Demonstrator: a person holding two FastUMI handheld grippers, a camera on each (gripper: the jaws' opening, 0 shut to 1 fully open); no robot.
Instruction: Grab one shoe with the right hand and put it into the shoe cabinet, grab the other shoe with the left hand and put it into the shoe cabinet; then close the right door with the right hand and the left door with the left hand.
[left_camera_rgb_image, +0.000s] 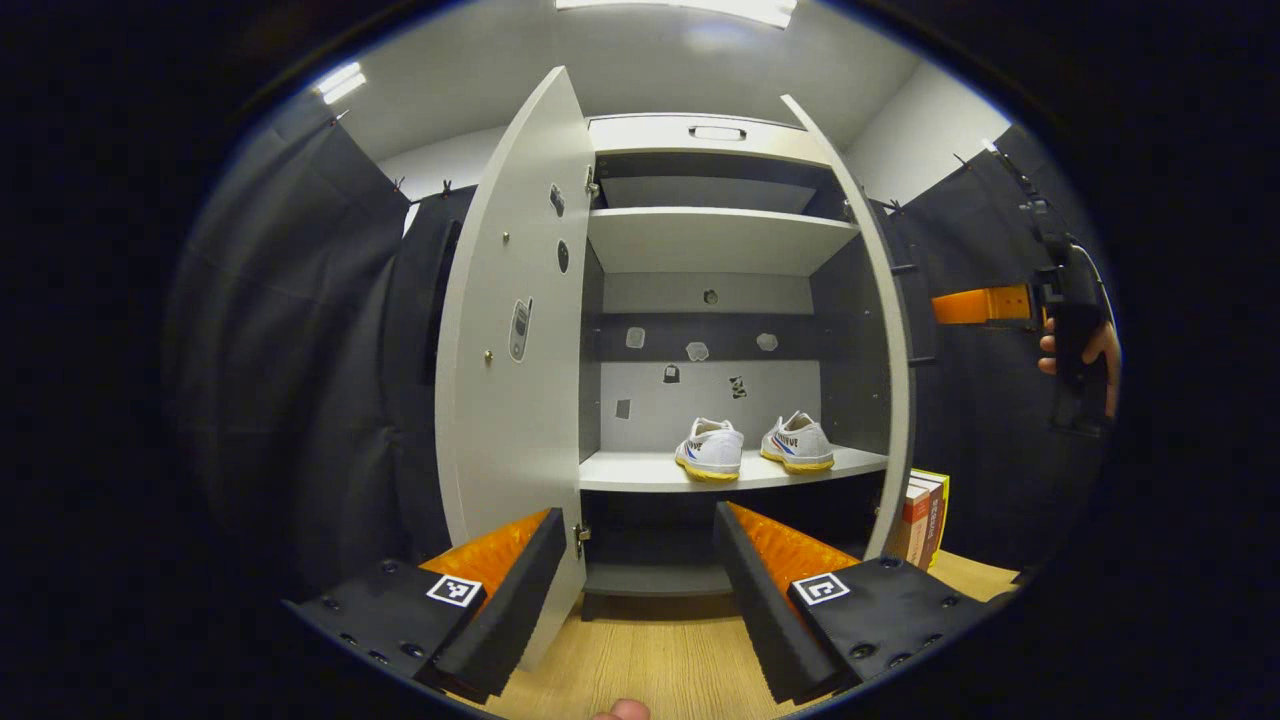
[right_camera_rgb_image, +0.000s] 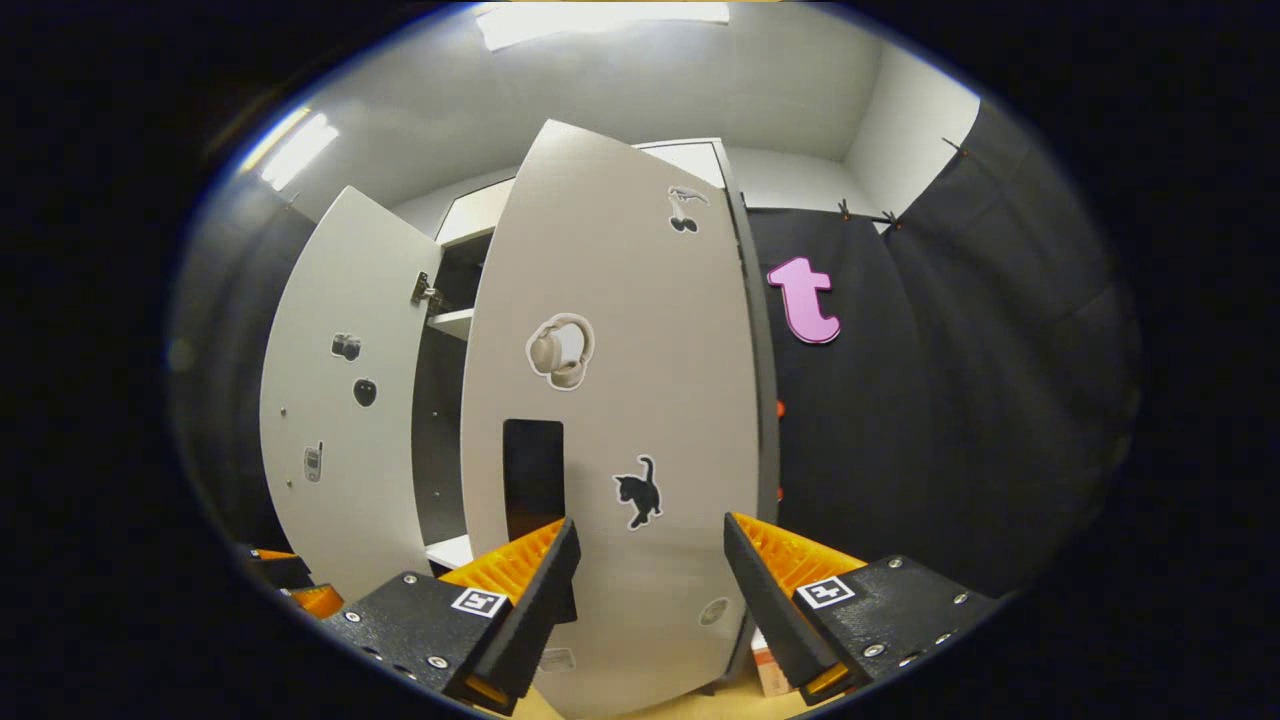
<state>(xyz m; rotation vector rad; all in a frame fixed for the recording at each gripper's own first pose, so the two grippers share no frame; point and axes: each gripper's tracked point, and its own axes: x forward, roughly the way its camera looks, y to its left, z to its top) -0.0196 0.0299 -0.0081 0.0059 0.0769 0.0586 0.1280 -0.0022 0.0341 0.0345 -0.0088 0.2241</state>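
Your left gripper (left_camera_rgb_image: 640, 590) and right gripper (right_camera_rgb_image: 645, 600) both gape, holding nothing. Beyond, the right door (right_camera_rgb_image: 620, 400) hides most of the shoe cabinet (left_camera_rgb_image: 715, 135); farther in, both shoes (left_camera_rgb_image: 755, 448) sit on its shelf (left_camera_rgb_image: 640, 472).

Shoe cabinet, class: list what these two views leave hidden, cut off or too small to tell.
1. Left gripper view: the lower compartment under the shelf with both white shoes is dark and partly blocked by the left gripper.
2. Left gripper view: the books are half hidden behind the right door.
3. Right gripper view: the right door hides most of the cabinet interior and the shoes.
4. Both views: the door stickers are too small to identify fully.
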